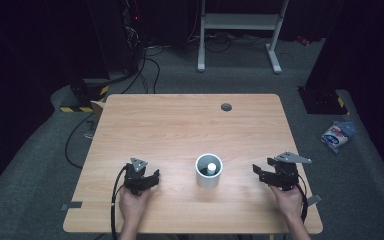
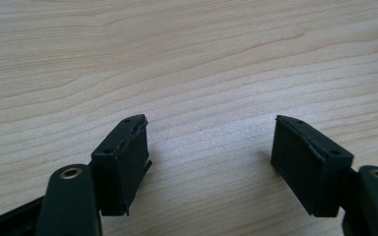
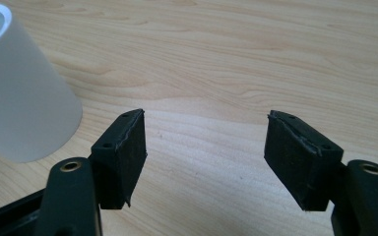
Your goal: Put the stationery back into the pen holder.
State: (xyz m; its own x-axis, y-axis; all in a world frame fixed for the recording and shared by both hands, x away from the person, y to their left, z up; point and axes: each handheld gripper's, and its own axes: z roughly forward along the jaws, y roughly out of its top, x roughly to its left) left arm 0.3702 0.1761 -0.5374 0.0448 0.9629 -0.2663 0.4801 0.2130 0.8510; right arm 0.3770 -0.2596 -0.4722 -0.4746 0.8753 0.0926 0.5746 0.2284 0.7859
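A white cup (image 1: 209, 171) stands upright near the middle of the wooden table (image 1: 180, 125), with a small white object (image 1: 211, 166) inside it. Left of the cup, my left gripper (image 1: 152, 176) rests low over the table in a hand, jaws wide apart and bare wood between them (image 2: 209, 142). My right gripper (image 1: 258, 171) is to the right of the cup, held in the other hand, open with nothing between its pads (image 3: 205, 142). The right gripper view shows the cup's white wall (image 3: 19, 108) at its left edge, apart from the jaws.
A round grey grommet (image 1: 226, 107) sits in the table near its far edge. On the floor lie cables (image 1: 145, 70) at the back left and a plastic packet (image 1: 337, 134) to the right. A white metal frame (image 1: 240, 30) stands behind the table.
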